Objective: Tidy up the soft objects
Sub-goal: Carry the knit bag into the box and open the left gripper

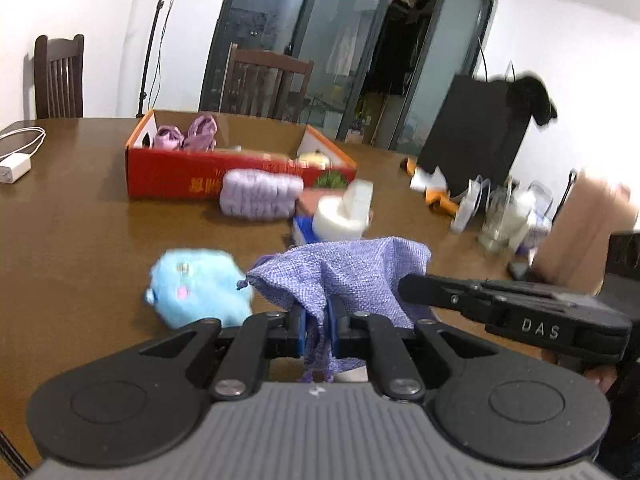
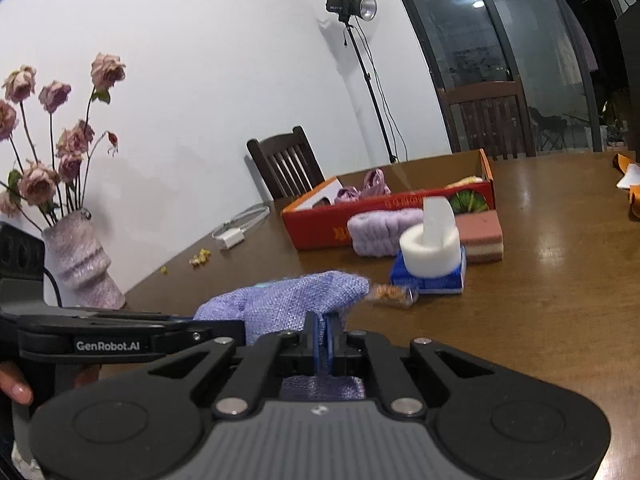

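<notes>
Nearest, held between both tools: purple burlap pouch [image 1: 344, 276], stretched roughly side to side, drawstring neck toward the blue plush. Left gripper [image 1: 318, 328] clenched on a hanging fold of its cloth; right gripper [image 2: 323, 336] clamped on the opposite edge, reaching in from the right in the left wrist view. Neither hand nearer than the other; both already on it.

Just left of the pouch, resting on the surface [image 1: 80, 248]: blue plush toy [image 1: 200, 284], loose and ungripped.

Further on, straight ahead: white foam roll [image 2: 430, 246] on a blue block [image 2: 428, 280], a pink layered sponge [image 2: 482, 236] beside it, a lilac ribbed bundle [image 1: 260, 196] against the box front.

Farthest: red cardboard box [image 1: 180, 176], open on top, holding purple fabric pieces [image 1: 188, 136] at the left end and something yellowish, possibly another plush, at the right. Likely destination, forward and slightly left of the pouch.
</notes>
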